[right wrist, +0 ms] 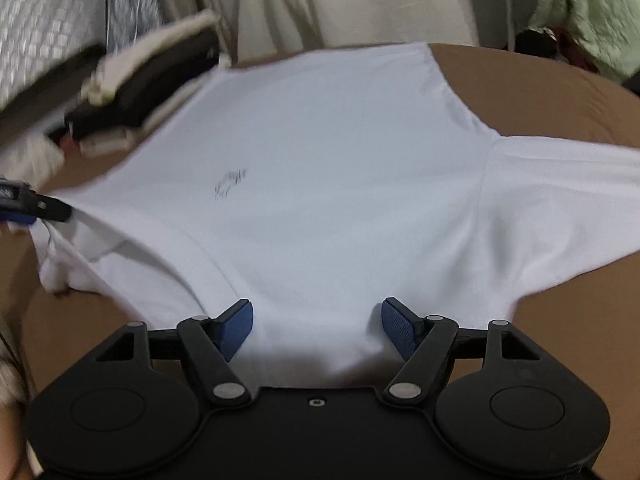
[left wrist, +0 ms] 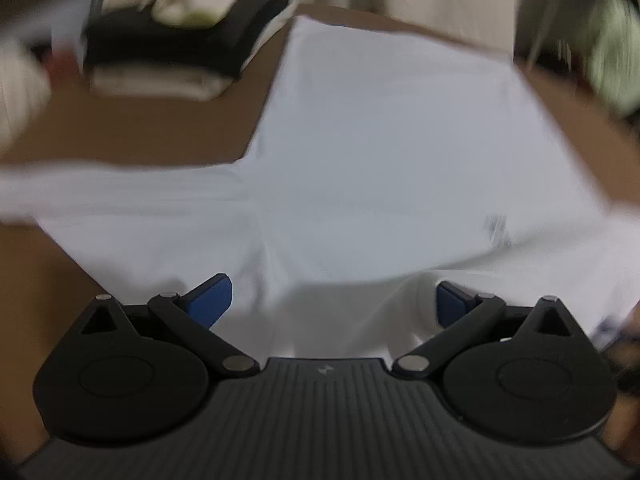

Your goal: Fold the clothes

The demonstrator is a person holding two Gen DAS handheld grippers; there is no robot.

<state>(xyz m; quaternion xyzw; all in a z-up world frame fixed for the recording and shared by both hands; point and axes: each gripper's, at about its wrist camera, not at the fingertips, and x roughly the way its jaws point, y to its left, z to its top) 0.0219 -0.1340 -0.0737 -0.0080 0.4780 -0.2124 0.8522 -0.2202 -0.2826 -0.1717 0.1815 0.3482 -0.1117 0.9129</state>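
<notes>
A white T-shirt lies spread on a brown table, with a small dark print on its chest. My right gripper hovers over the shirt's near edge, its blue pads wide apart and white cloth lying between them untouched. The right sleeve stretches out flat. My left gripper is open over the same shirt, cloth showing between its spread pads; this view is blurred. In the right wrist view the left gripper appears at the left edge, beside the bunched left sleeve.
A stack of folded black and cream clothes sits at the table's far left corner, also in the left wrist view as a stack. Cream fabric hangs behind the table. A green cloth lies at the far right.
</notes>
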